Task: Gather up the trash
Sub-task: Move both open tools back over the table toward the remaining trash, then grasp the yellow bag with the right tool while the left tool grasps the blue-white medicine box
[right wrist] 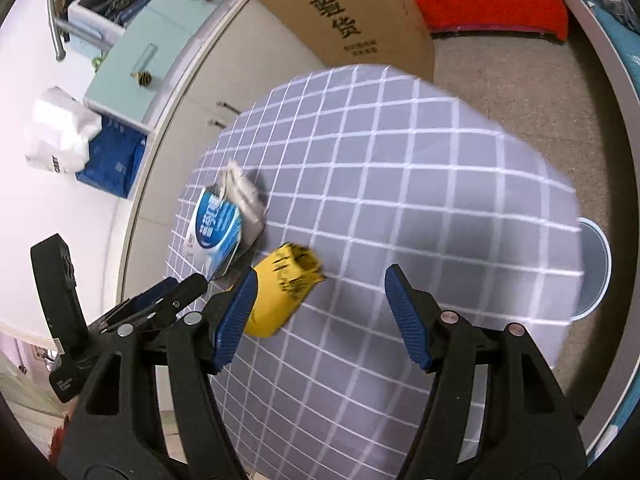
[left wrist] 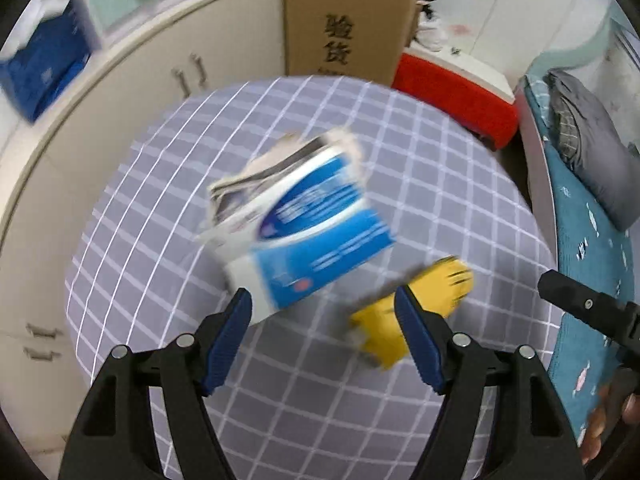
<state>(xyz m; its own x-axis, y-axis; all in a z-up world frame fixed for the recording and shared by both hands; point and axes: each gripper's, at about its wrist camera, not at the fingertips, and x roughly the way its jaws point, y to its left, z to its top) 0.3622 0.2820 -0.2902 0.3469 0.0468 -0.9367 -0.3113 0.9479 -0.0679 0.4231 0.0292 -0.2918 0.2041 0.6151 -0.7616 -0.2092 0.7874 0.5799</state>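
Note:
A crumpled blue and white carton (left wrist: 308,224) lies on the grey checked tablecloth (left wrist: 440,184), with a yellow wrapper (left wrist: 416,308) to its right. My left gripper (left wrist: 323,304) is open, its fingertips just short of the carton's near end; the yellow wrapper lies behind its right finger. In the right wrist view the carton (right wrist: 218,228) and the yellow wrapper (right wrist: 282,292) lie at the table's left. My right gripper (right wrist: 320,284) is open and empty above the cloth (right wrist: 400,200); the wrapper is by its left finger. The left gripper (right wrist: 176,292) shows at left.
A tall cardboard box (left wrist: 344,20) and a red and white box (left wrist: 460,96) stand beyond the table. Cream cabinets (left wrist: 120,120) run along the left. A bed with blue cover (left wrist: 592,248) is at right. A pale round bin (right wrist: 596,264) sits by the table's right edge.

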